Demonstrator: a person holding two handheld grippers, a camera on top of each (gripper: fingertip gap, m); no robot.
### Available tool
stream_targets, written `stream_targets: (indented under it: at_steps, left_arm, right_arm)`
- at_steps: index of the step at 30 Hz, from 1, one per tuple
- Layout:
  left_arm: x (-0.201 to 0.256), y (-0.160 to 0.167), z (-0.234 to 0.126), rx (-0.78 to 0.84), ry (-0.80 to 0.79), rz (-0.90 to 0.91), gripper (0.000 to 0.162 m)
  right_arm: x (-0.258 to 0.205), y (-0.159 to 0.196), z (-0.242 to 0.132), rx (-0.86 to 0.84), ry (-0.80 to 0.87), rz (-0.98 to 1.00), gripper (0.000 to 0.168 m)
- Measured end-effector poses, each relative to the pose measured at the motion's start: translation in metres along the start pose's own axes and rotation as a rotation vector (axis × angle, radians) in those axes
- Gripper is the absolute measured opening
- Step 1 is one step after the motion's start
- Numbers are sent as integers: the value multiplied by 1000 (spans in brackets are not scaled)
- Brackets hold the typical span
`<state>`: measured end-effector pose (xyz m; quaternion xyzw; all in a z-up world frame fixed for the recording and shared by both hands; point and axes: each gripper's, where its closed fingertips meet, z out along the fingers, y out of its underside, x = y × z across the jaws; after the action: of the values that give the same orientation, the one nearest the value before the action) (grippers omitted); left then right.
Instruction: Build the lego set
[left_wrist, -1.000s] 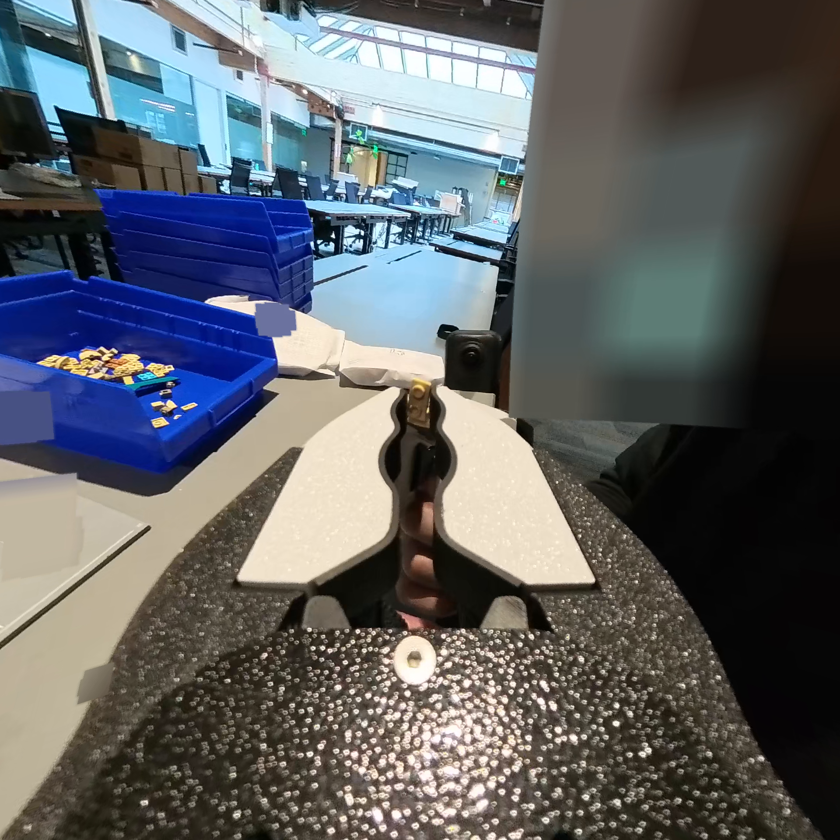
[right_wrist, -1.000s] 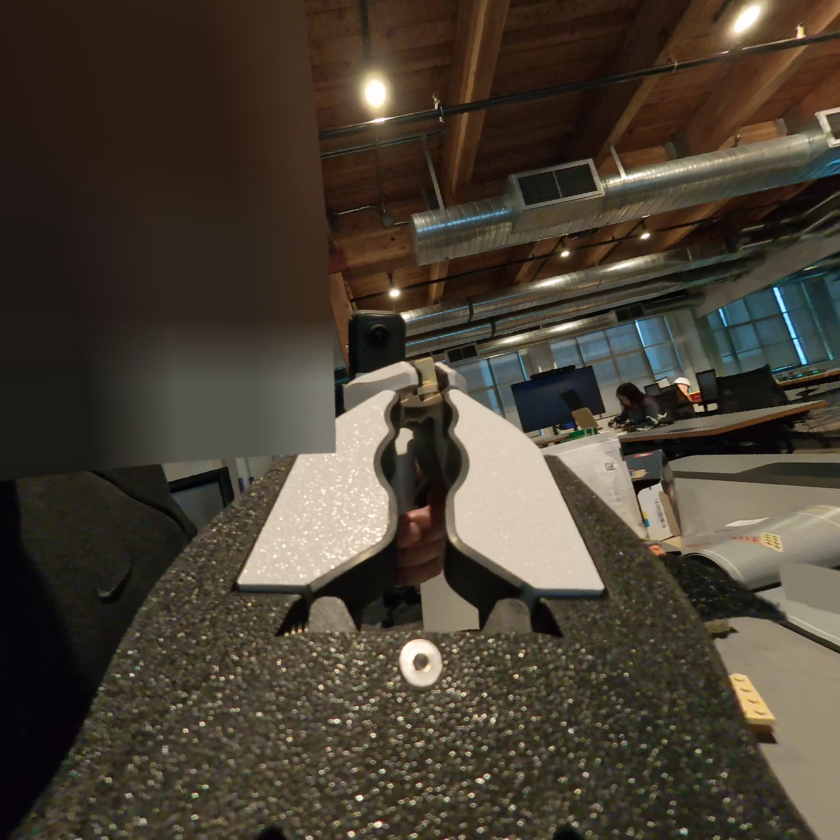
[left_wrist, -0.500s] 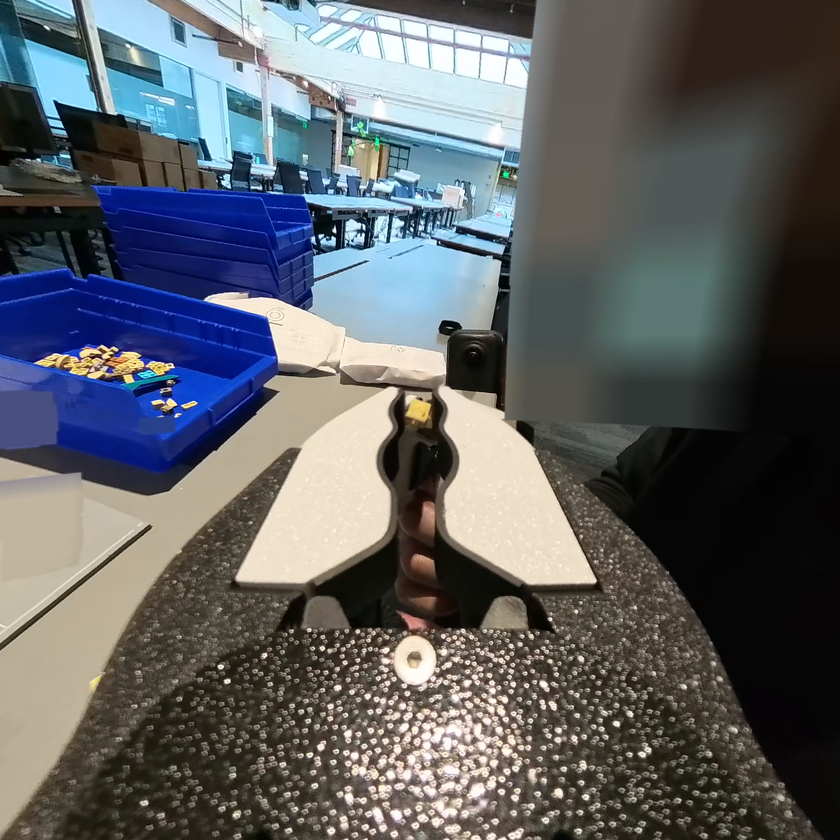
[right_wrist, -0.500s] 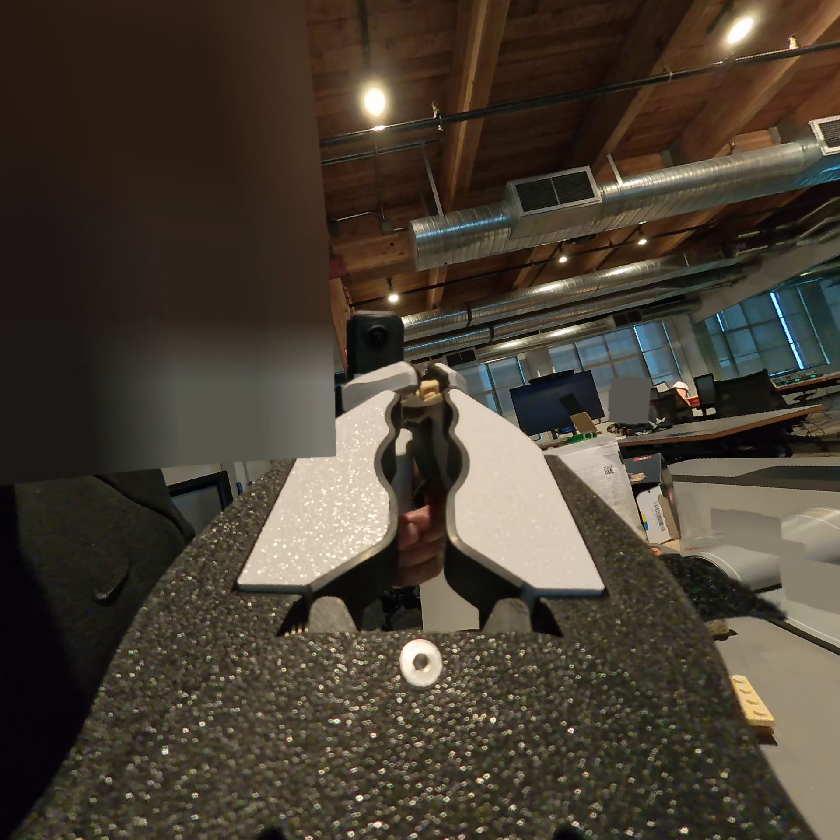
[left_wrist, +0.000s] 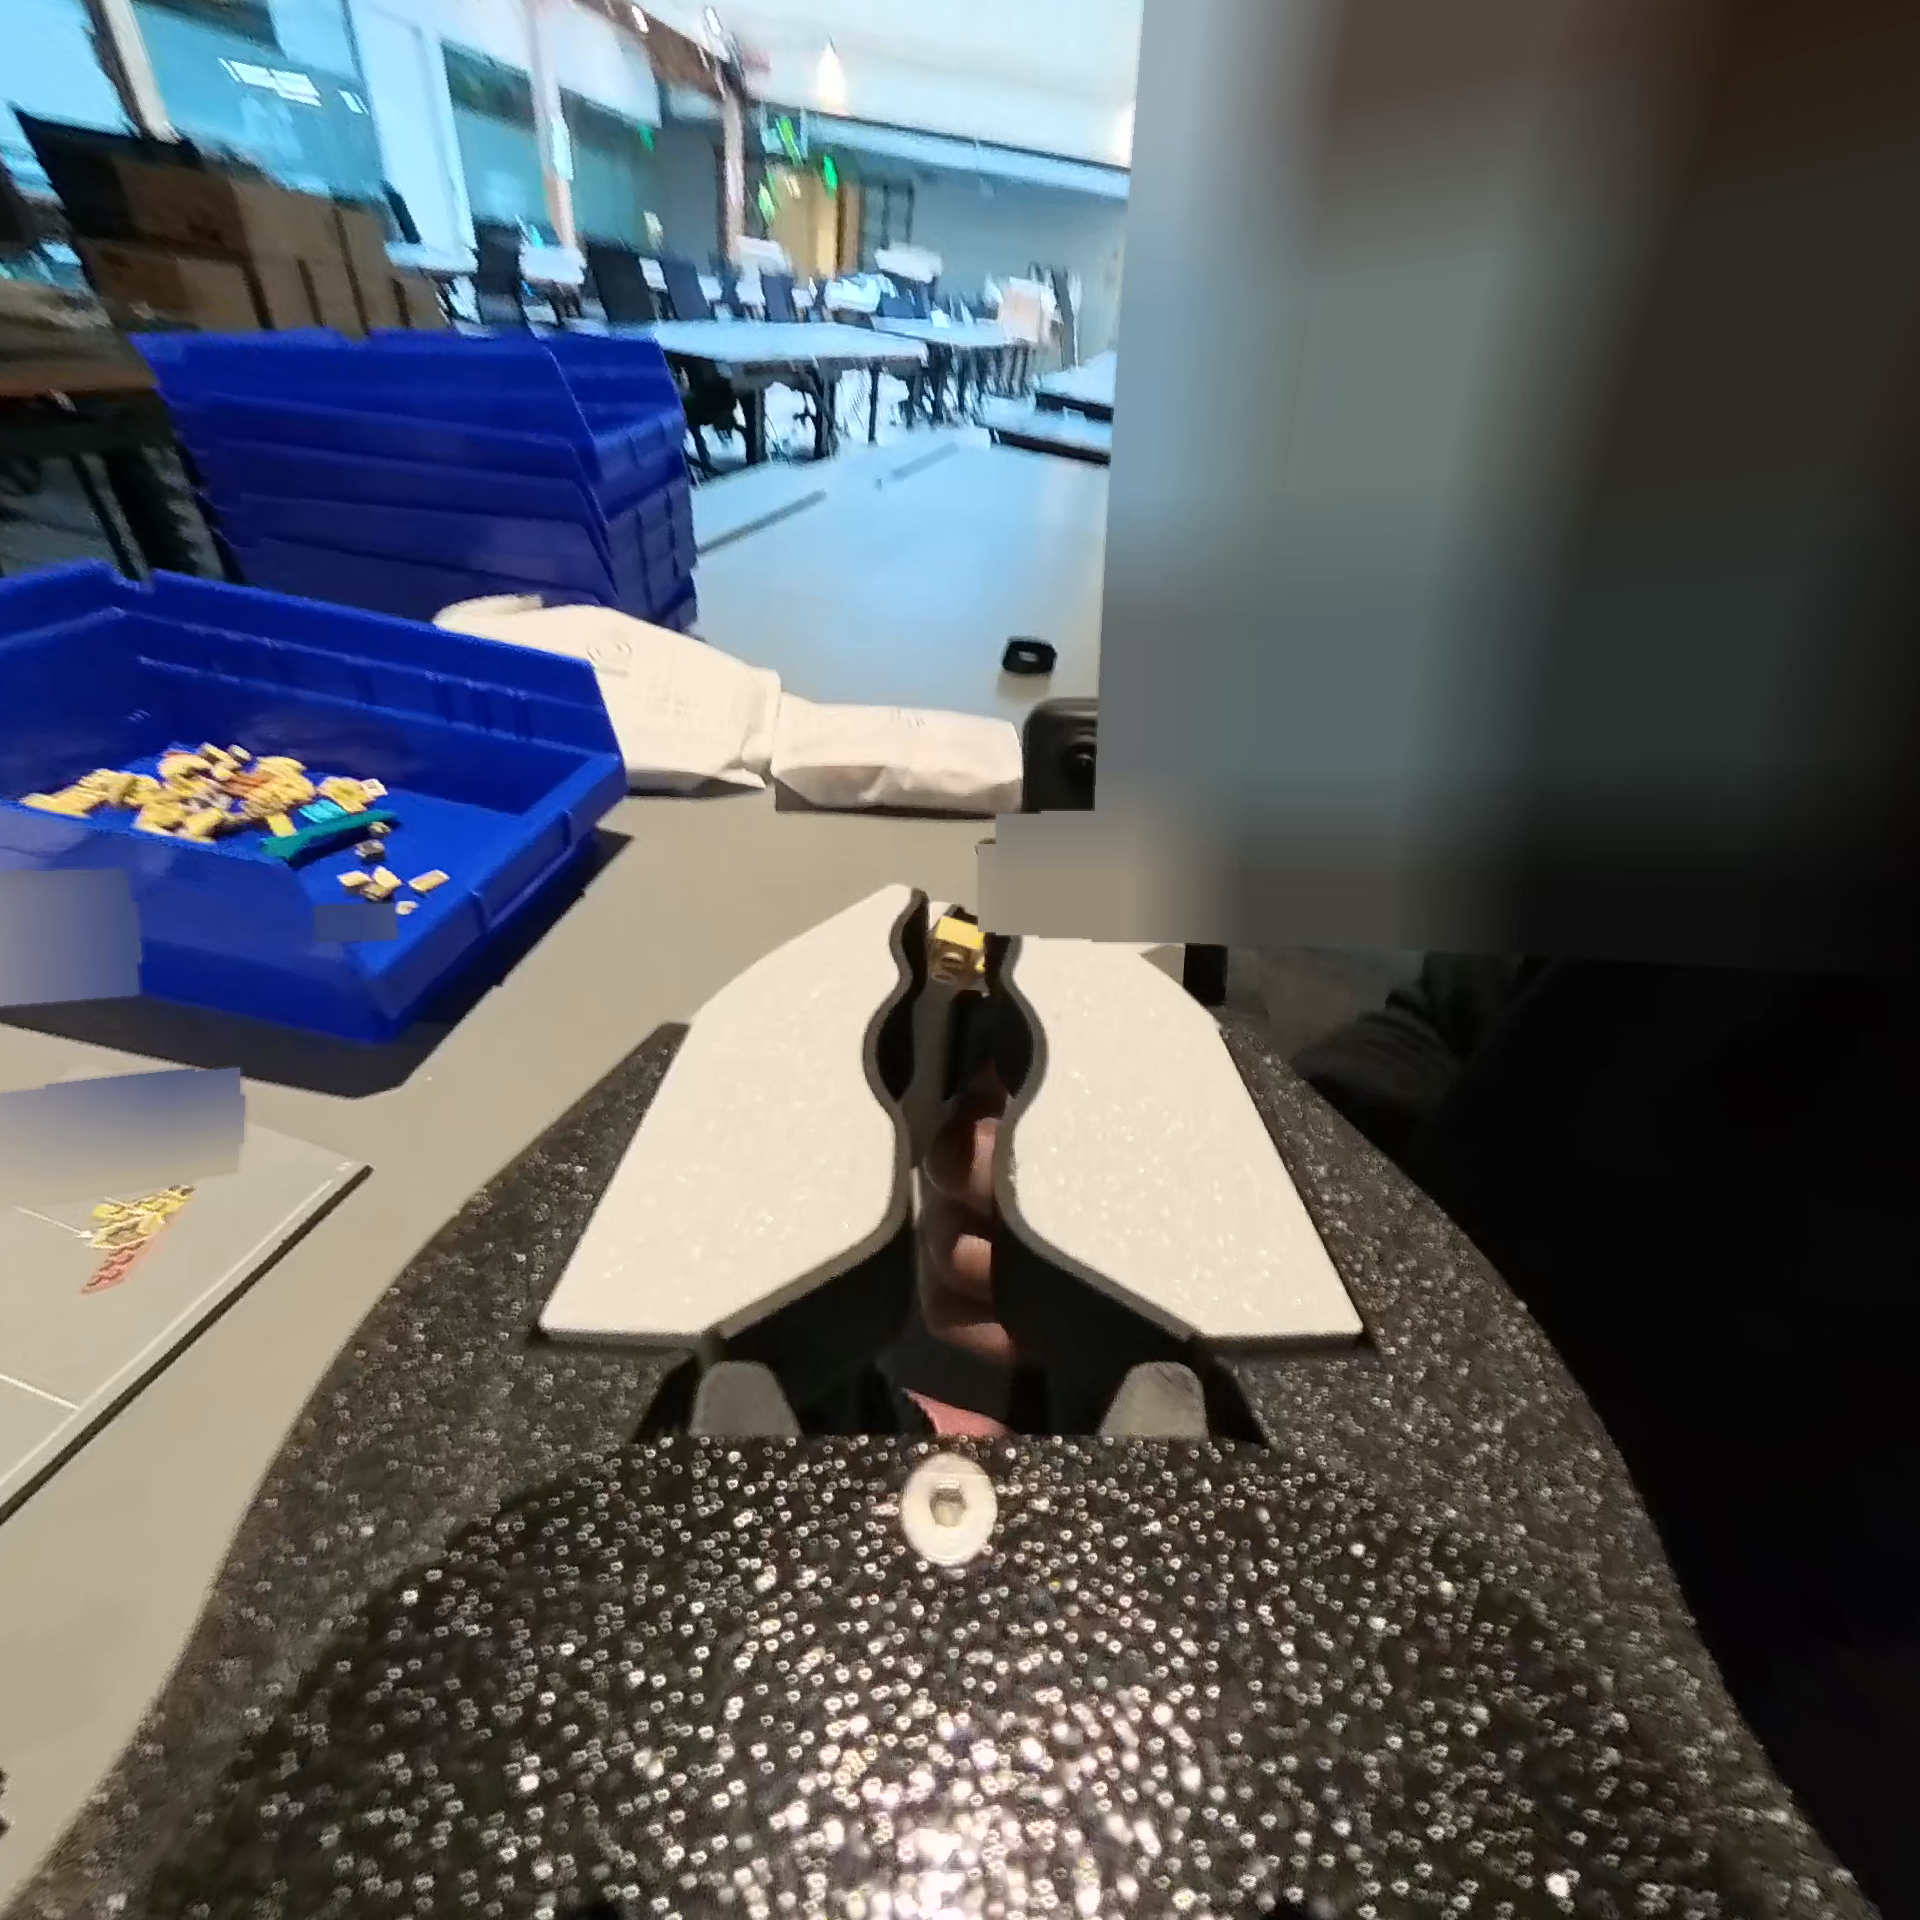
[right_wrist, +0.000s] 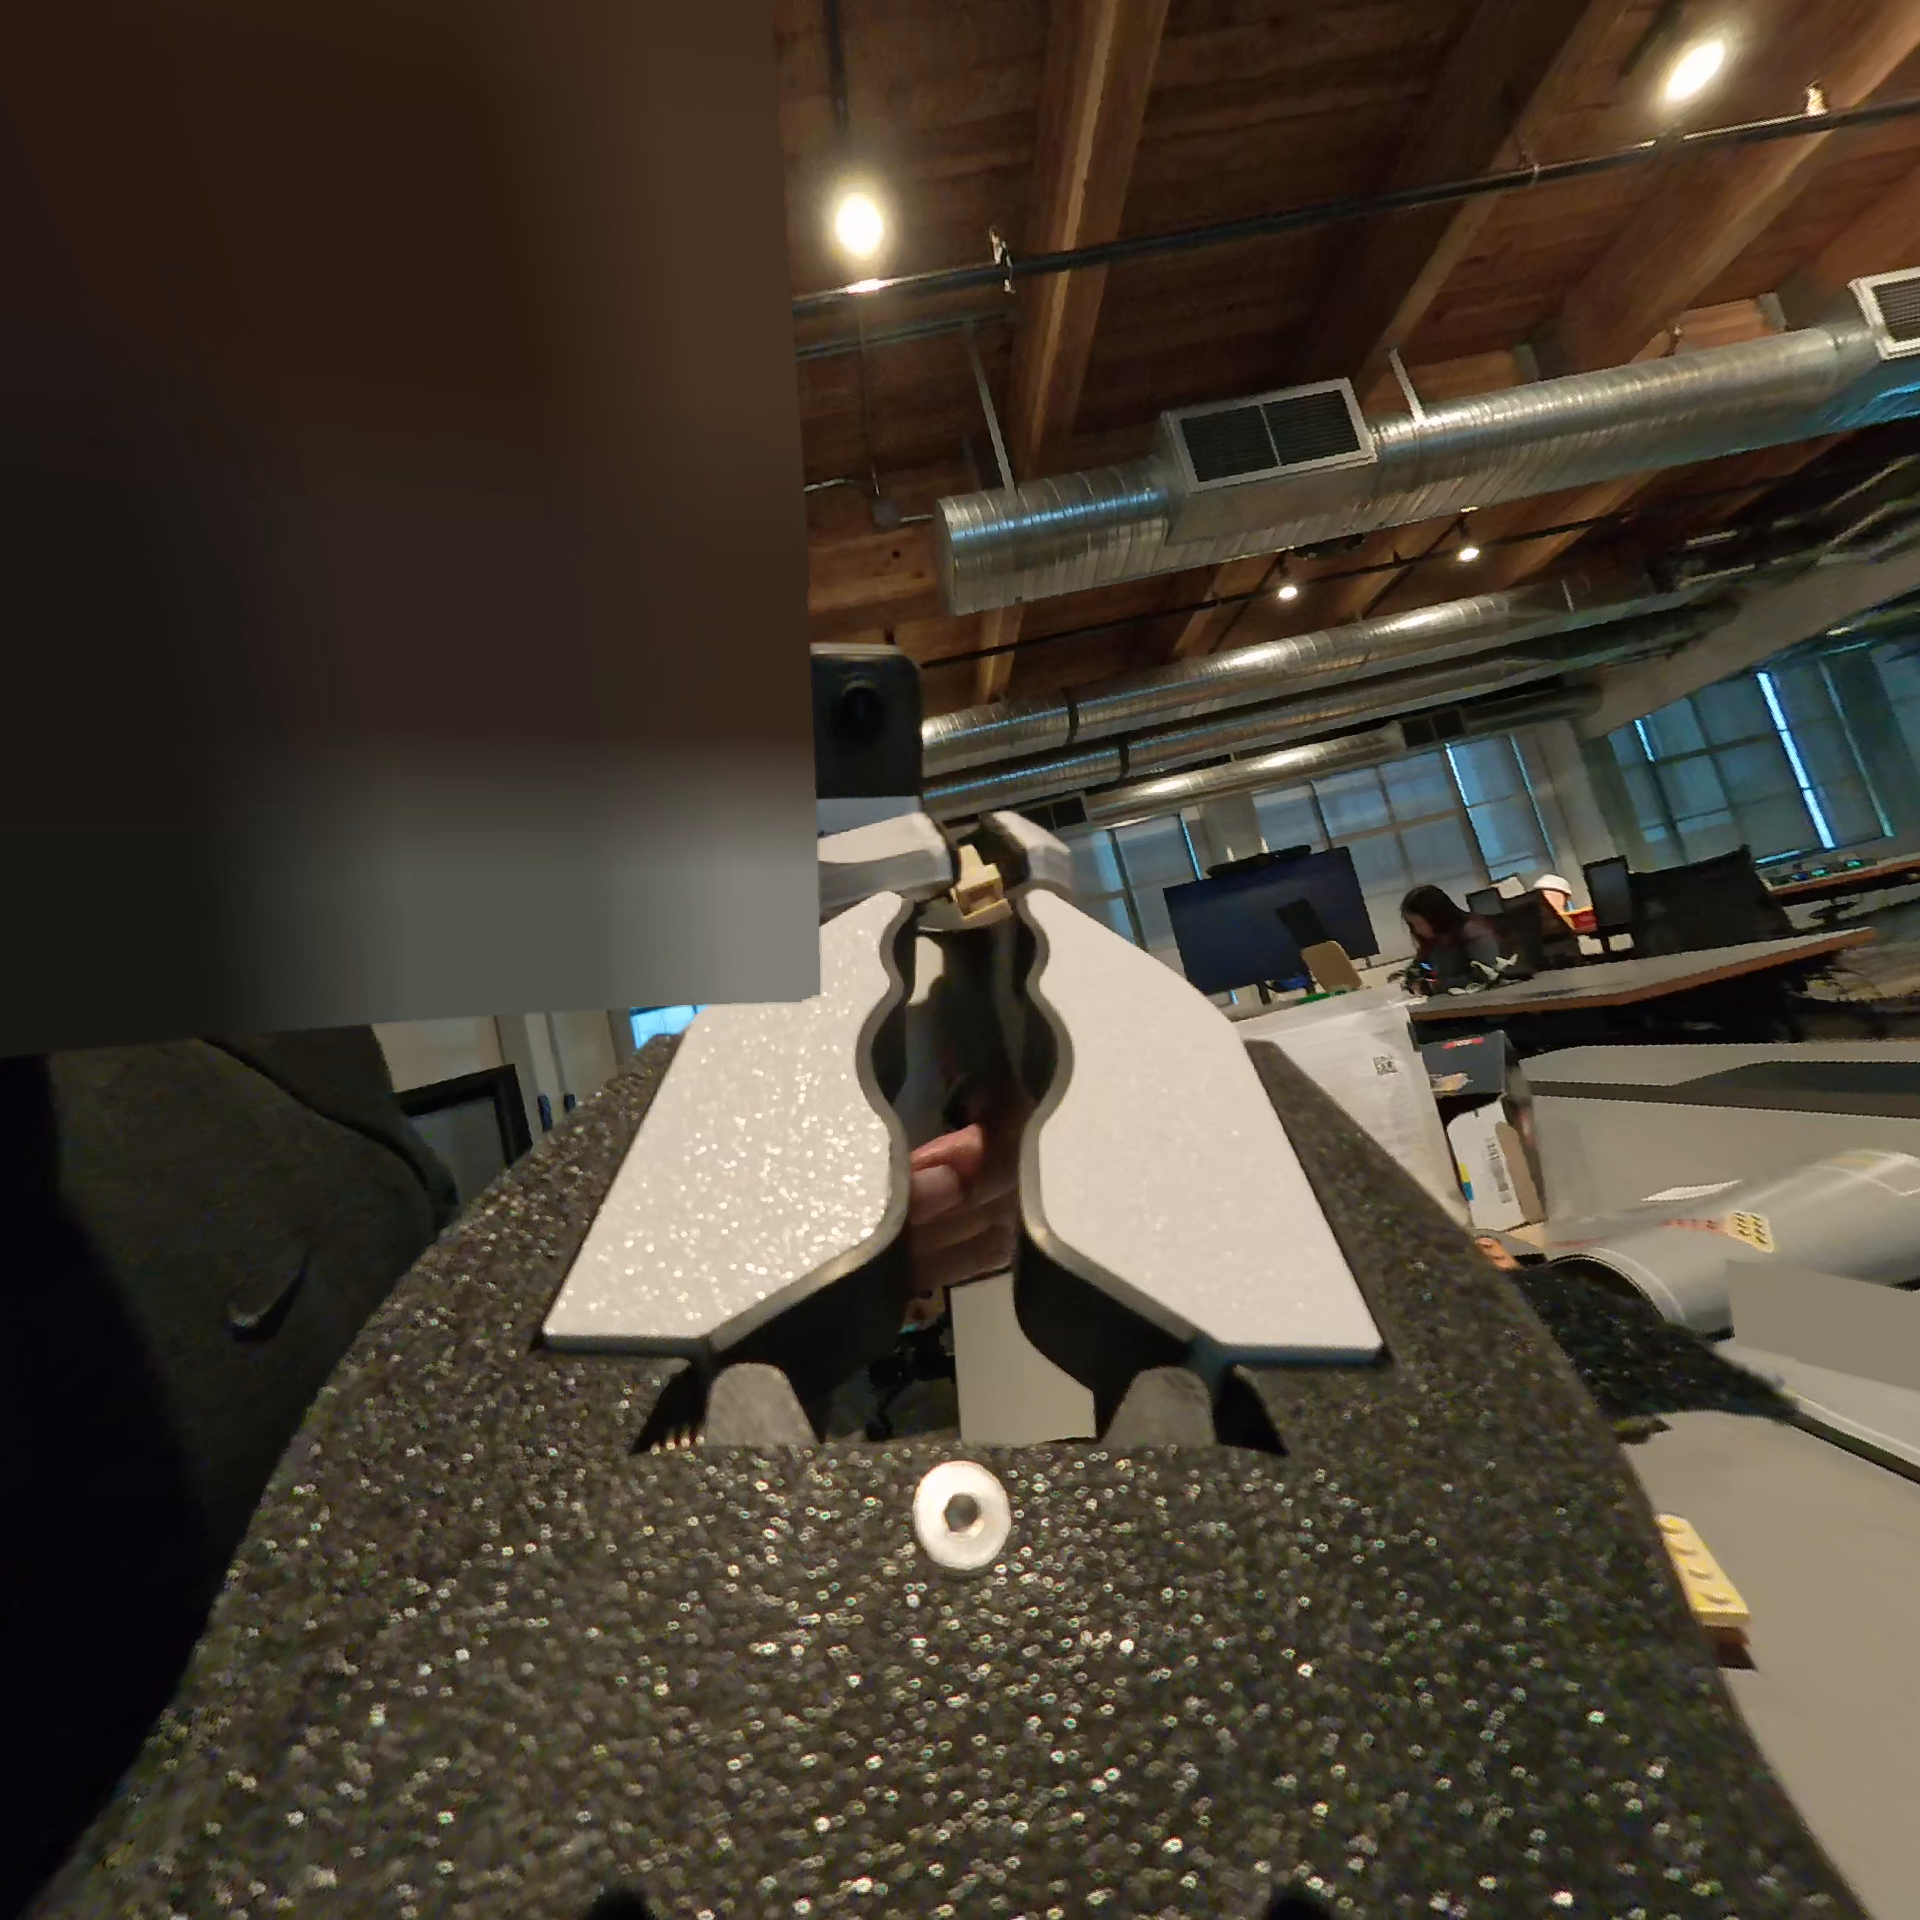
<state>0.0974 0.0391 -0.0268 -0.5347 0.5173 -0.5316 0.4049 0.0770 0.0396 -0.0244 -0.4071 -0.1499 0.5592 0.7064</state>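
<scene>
My left gripper (left_wrist: 958, 940) is shut on a small tan lego piece (left_wrist: 956, 951), held in the air above the grey table (left_wrist: 727, 914). My right gripper (right_wrist: 971, 902) meets it tip to tip and is shut on a tan lego piece (right_wrist: 977, 885). In the right wrist view the left gripper's fingers (right_wrist: 894, 862) face me, closed on the same spot. I cannot tell whether this is one piece or two joined. A blue bin (left_wrist: 499, 831) at the left holds several loose tan pieces (left_wrist: 197, 790).
A stack of blue bins (left_wrist: 436, 478) and white bags (left_wrist: 790, 727) lie behind the bin. An instruction sheet (left_wrist: 156, 1278) lies at the near left. A tan plate (right_wrist: 1704, 1579) and a rolled booklet (right_wrist: 1787, 1226) lie on the table to the right. A person's dark sleeve (left_wrist: 1558, 1143) is close. Only a small space, under 4 cm, lies between the two pairs of fingers.
The grippers stay tip to tip. The tan piece shows shorter between the left fingers than a second ago. The left view is now blurred by motion.
</scene>
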Motion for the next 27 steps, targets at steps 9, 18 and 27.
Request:
stream_targets:
  at_steps: [9,18,27]
  left_arm:
    - [1,6,4,-77,3,5,10]
    - [-3,12,8,-134,14,-11,10]
    - [-5,13,13,-109,38,-55,10]
  right_arm:
    - [1,2,-5,22,-23,11,17]
    - [4,4,-10,46,-39,33,16]
    - [8,2,-14,68,-38,50,16]
